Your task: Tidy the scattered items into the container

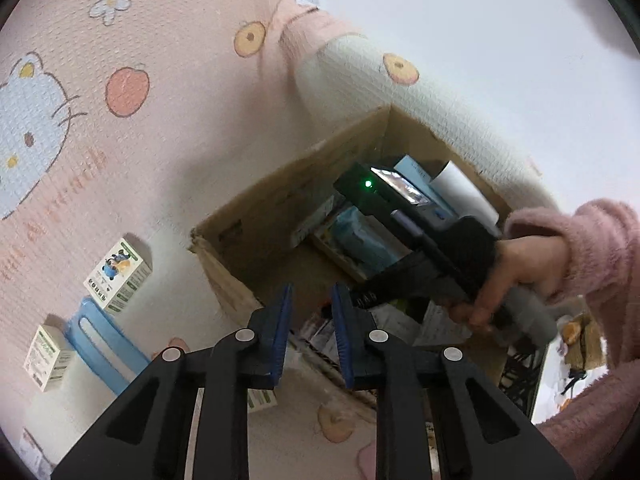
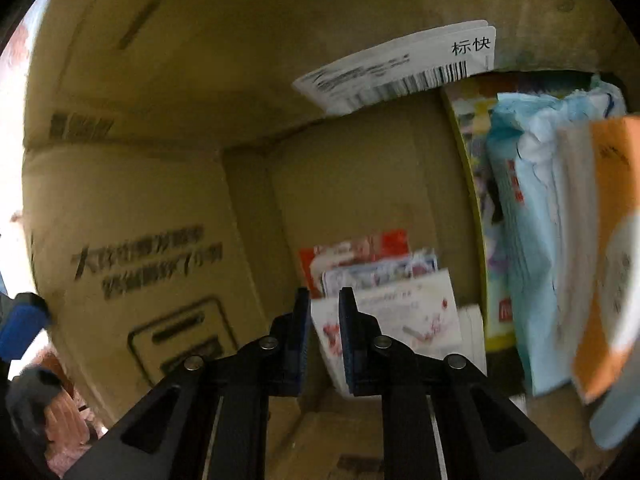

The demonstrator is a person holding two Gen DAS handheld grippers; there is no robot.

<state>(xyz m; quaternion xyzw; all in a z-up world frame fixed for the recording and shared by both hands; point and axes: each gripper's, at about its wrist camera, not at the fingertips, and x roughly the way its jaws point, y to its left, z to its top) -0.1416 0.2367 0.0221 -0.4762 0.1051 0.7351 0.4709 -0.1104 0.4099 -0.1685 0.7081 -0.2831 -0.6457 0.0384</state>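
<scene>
Left wrist view first: the left tool (image 1: pixel 312 308) hangs over the near edge of the cardboard box (image 1: pixel 280 200), its blue pads (image 1: pixel 282 332) standing a little apart with nothing between them. The box sits open on a pink cartoon-print mat (image 1: pixel 140 100), and it already holds packets, a white roll (image 1: pixel 464 192) and a pale blue pack (image 1: pixel 356 236). Across the box, a hand (image 1: pixel 516 272) in a fluffy pink sleeve (image 1: pixel 600 256) grips the right tool's black body (image 1: pixel 420 240), green light glowing, nose tipped down into the box. Out on the mat to the left, two small white cartons, one printed (image 1: pixel 118 276) and one plainer (image 1: pixel 48 358), stand on either side of a light blue plastic frame (image 1: pixel 100 340), well apart from the box.

Over to the right wrist view, blurred and deep inside the box: brown printed walls (image 2: pixel 140 272) all around, a shipping label (image 2: pixel 400 68) on the far wall. The right tool (image 2: pixel 324 312) has its pads (image 2: pixel 346 344) close together but with a narrow gap; a white and red packet (image 2: pixel 400 316) lies just beyond the tips, and I cannot tell whether they touch it. To the right, a blue-and-white pack (image 2: pixel 528 240) and an orange one (image 2: pixel 608 240) stand on edge against each other.
</scene>
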